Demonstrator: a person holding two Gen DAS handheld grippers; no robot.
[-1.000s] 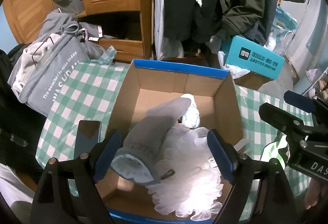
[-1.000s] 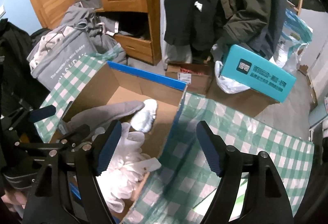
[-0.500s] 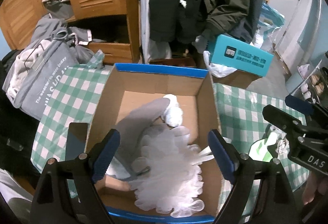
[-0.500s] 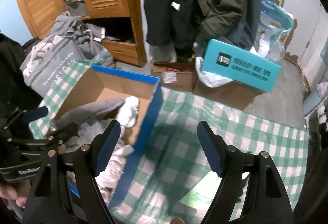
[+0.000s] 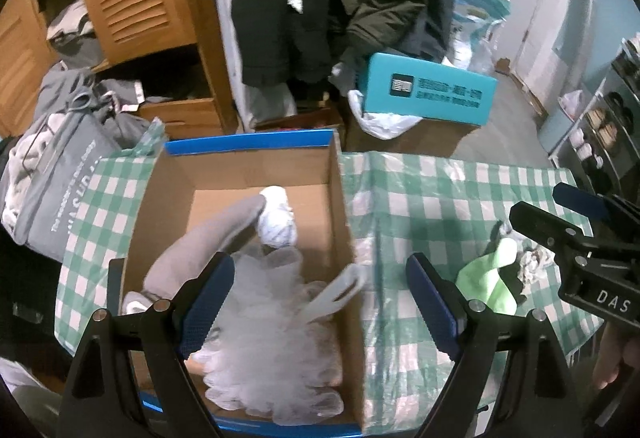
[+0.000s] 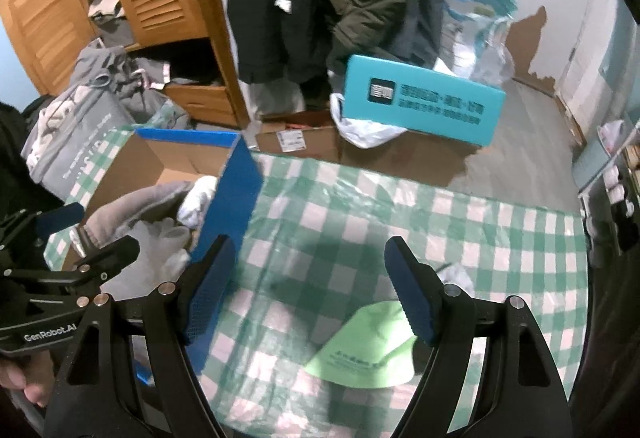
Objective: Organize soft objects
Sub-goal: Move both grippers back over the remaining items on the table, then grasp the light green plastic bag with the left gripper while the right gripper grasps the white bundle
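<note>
Your left hand-held gripper [image 5: 316, 306] hangs released over the cardboard box [image 5: 340, 205] holding the grey glove [image 5: 200, 238], white sock ball [image 5: 276, 217] and mesh bath pouf [image 5: 276, 338], so lower your released right hand-held gripper [image 6: 308, 294] squarely onto the green cloth [image 6: 364, 350] just below it on the checked surface [image 6: 440, 222].

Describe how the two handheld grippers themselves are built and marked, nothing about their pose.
Both are matte black angular frames with silver rivets and two fingers faced with textured blue pads. The left gripper bears white "GenRobot.AI" lettering on its body; the right gripper shows "DAS". No cables are visible. Bare fingers grip each handle.
</note>
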